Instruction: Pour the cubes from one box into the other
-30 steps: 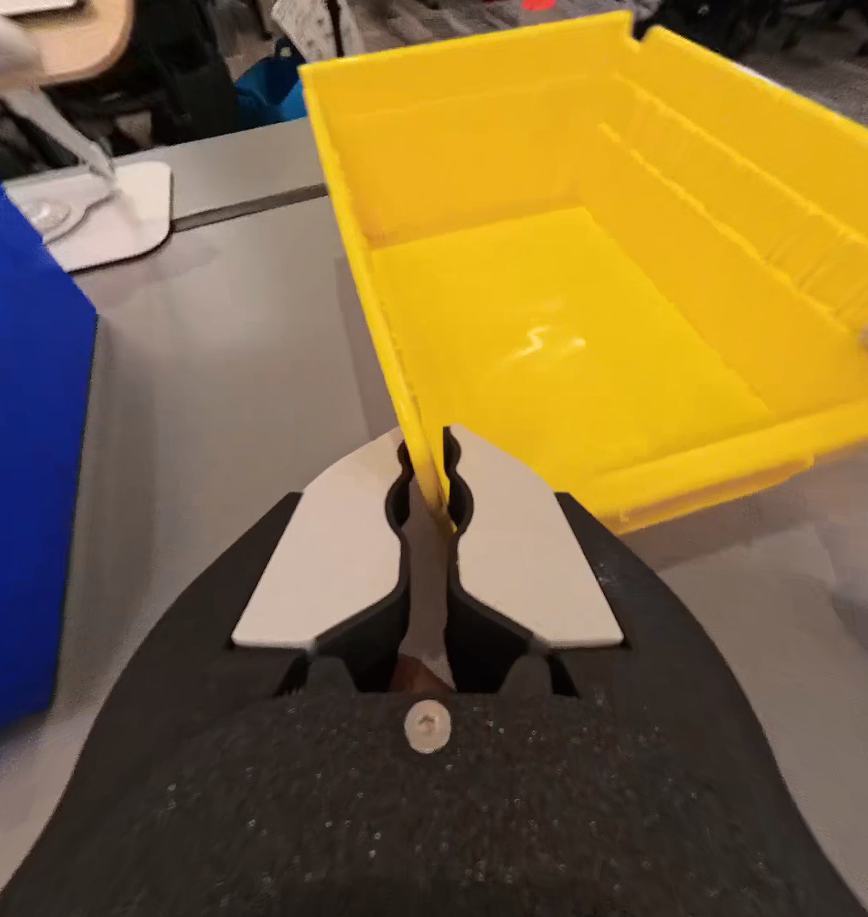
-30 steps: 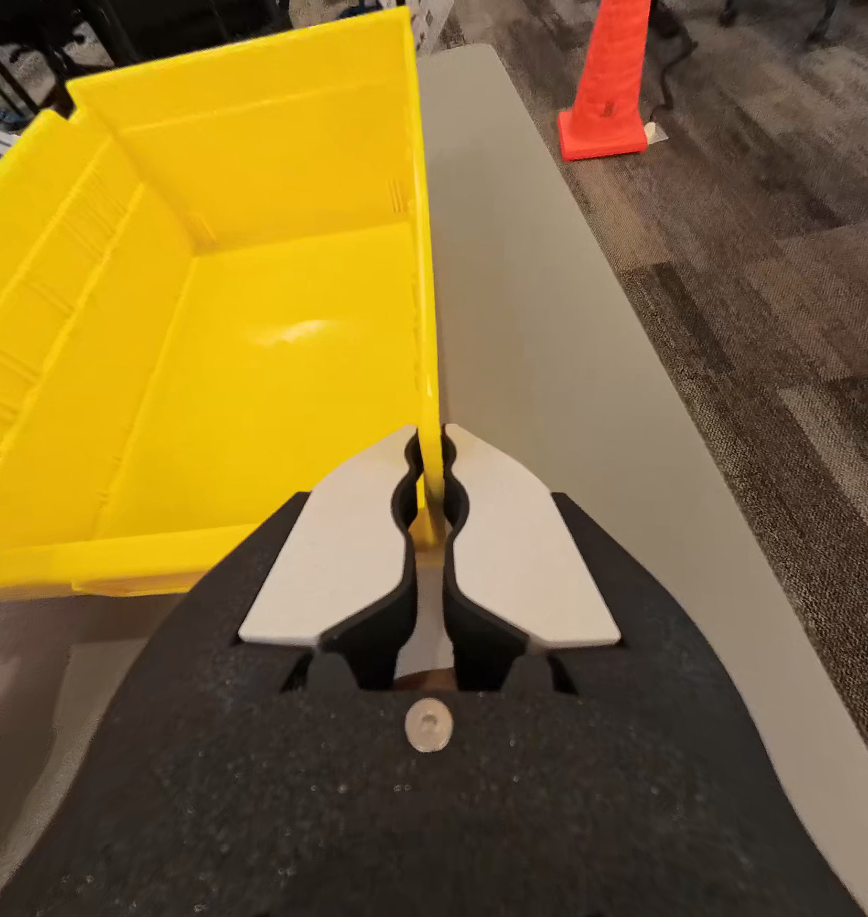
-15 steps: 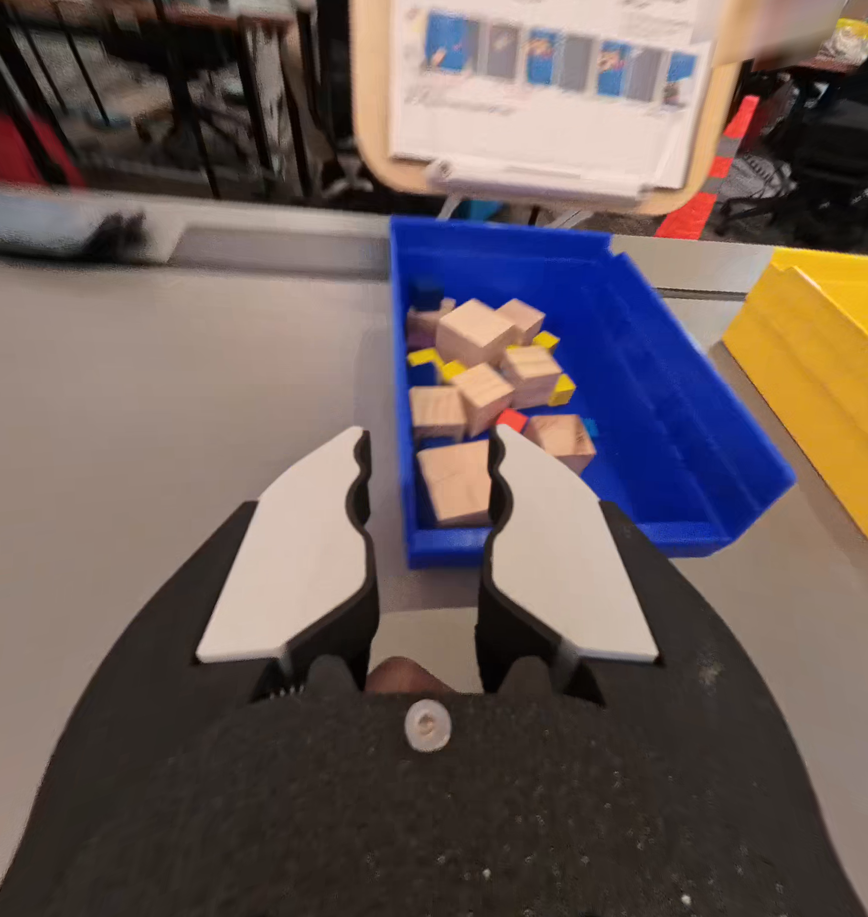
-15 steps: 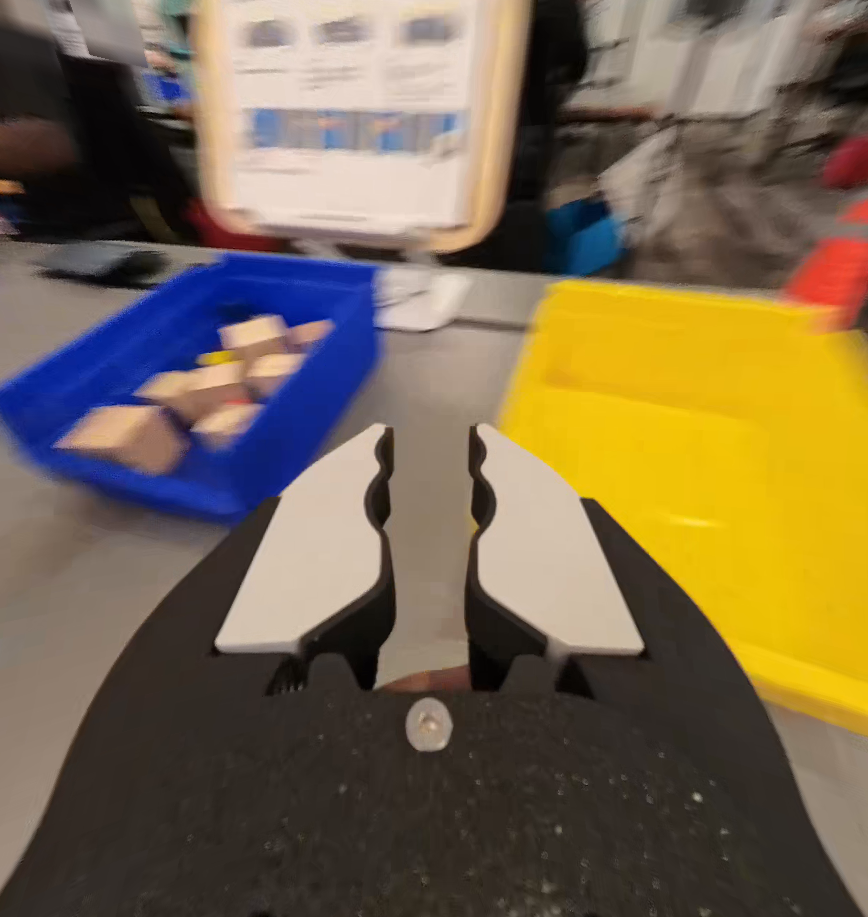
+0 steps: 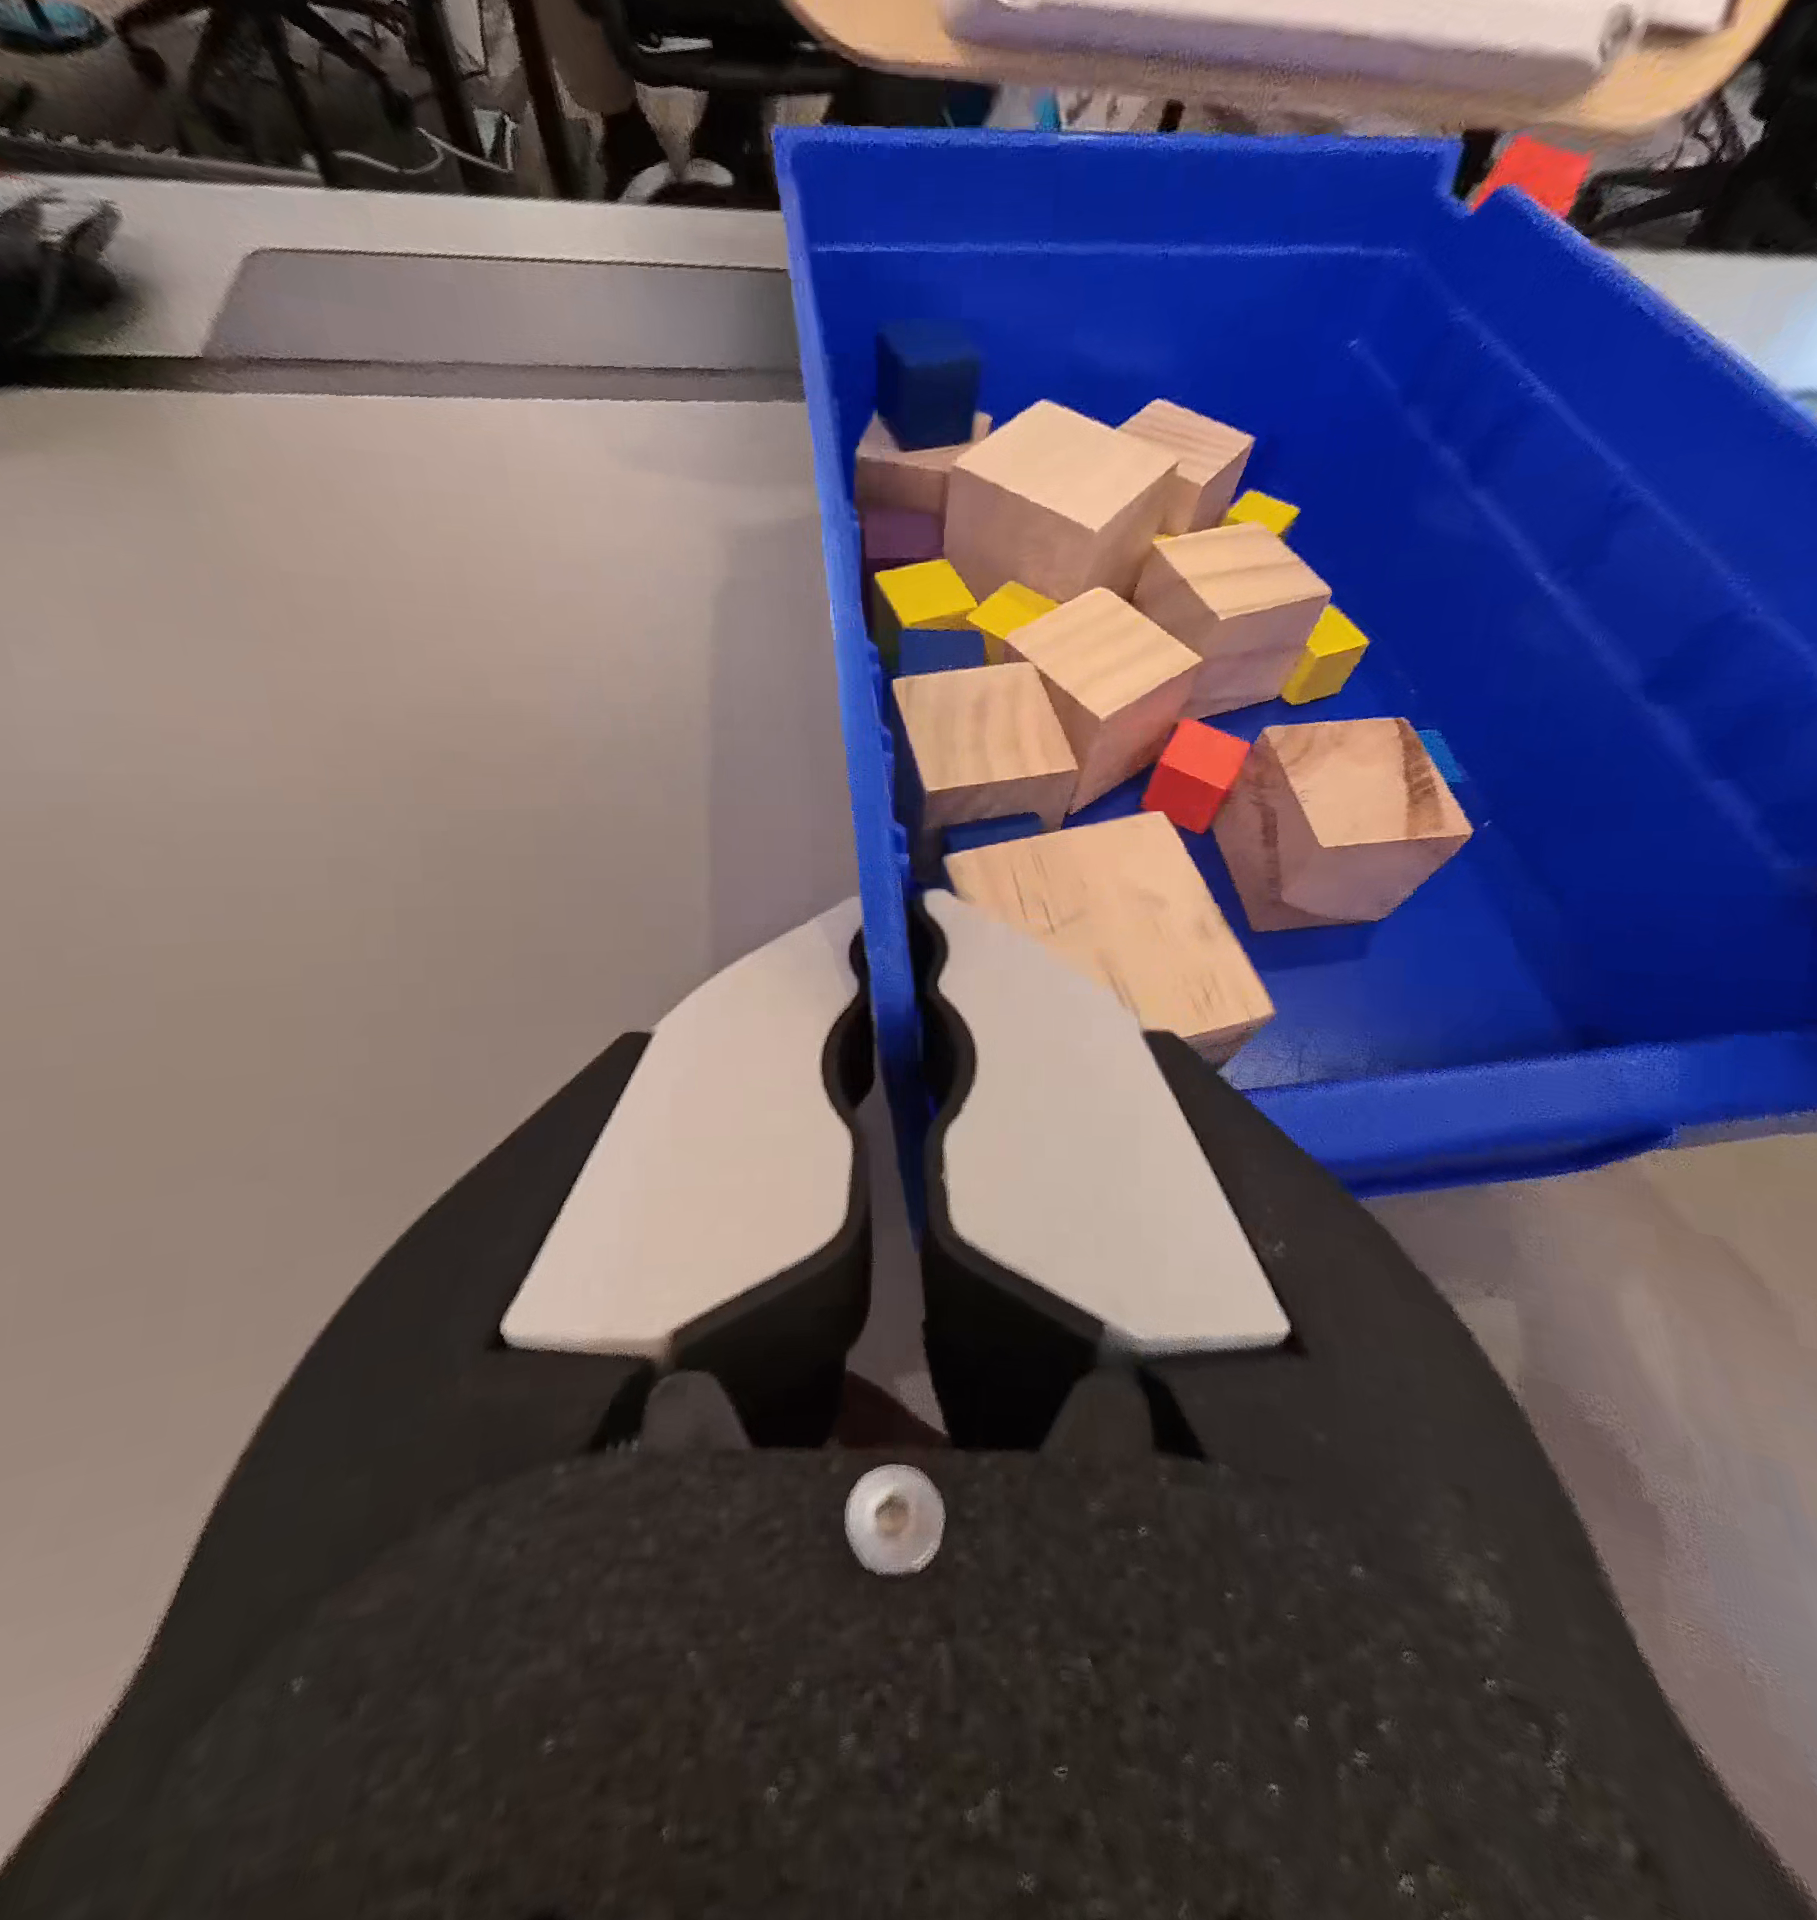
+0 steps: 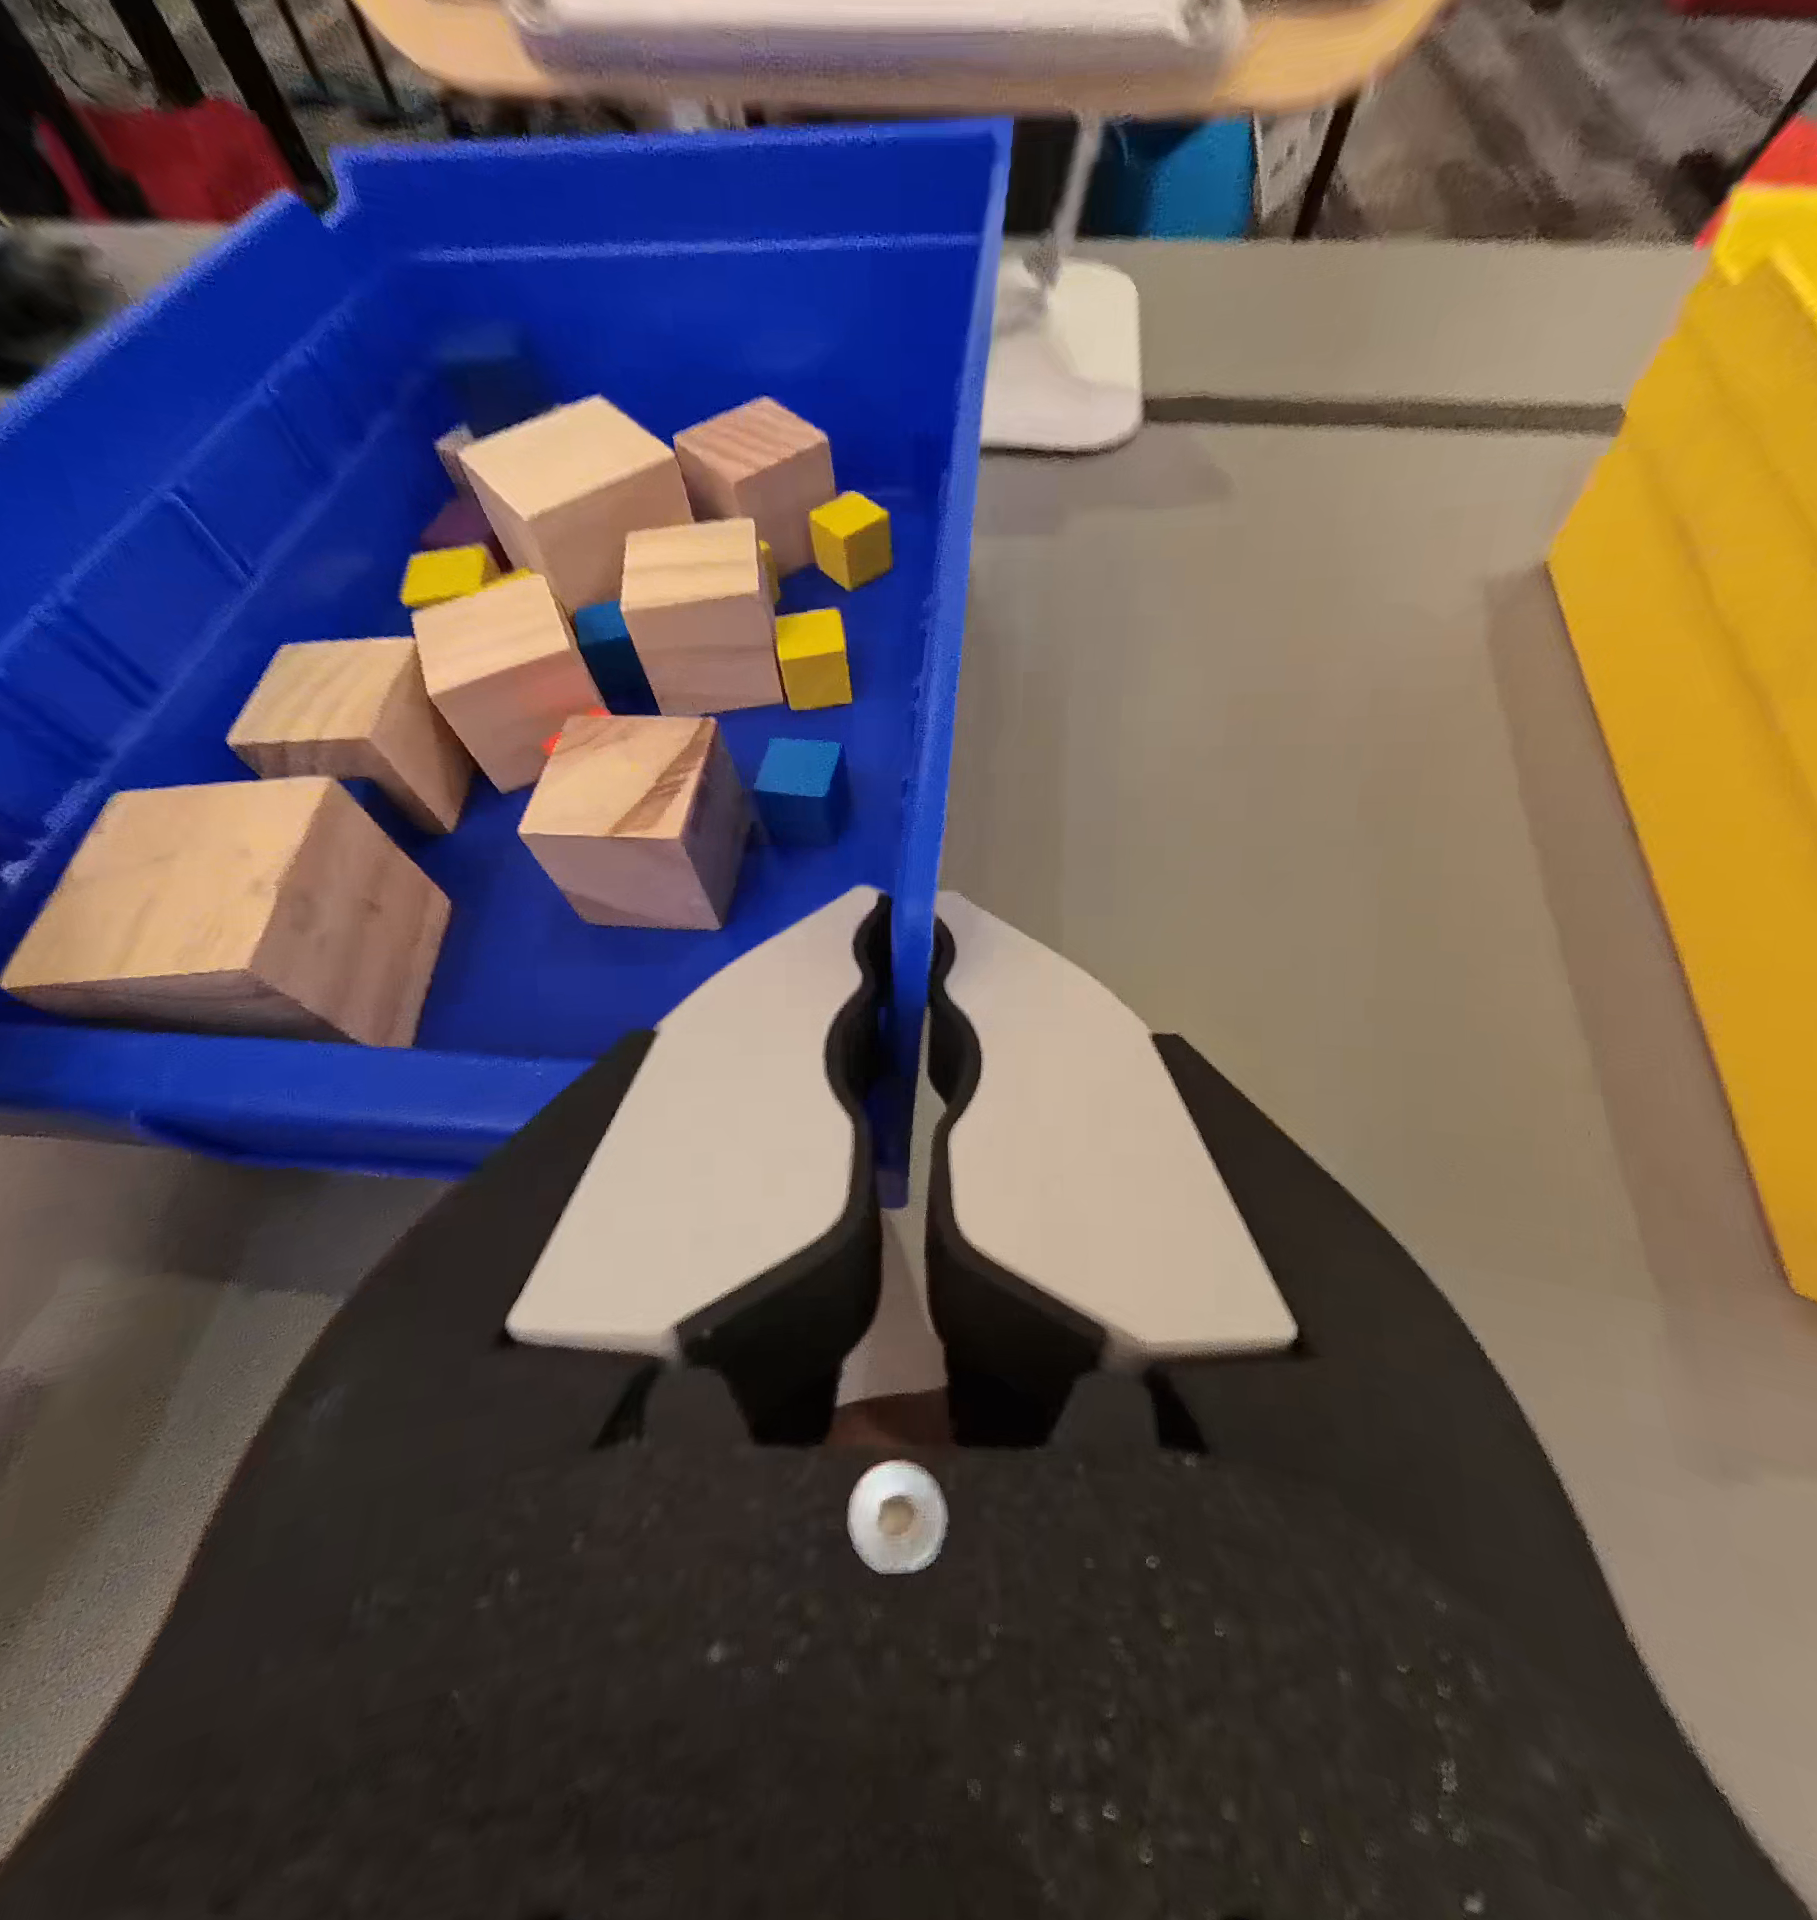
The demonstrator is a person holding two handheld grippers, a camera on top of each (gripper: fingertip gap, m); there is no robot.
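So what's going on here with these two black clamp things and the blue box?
A person is working two hand-held grippers. The left gripper is pinched on the left wall of the blue box, and the right gripper is pinched on its right wall. The box sits full of wooden cubes and small coloured cubes. The yellow box stands off to the right on the grey table. Nothing is pouring yet.
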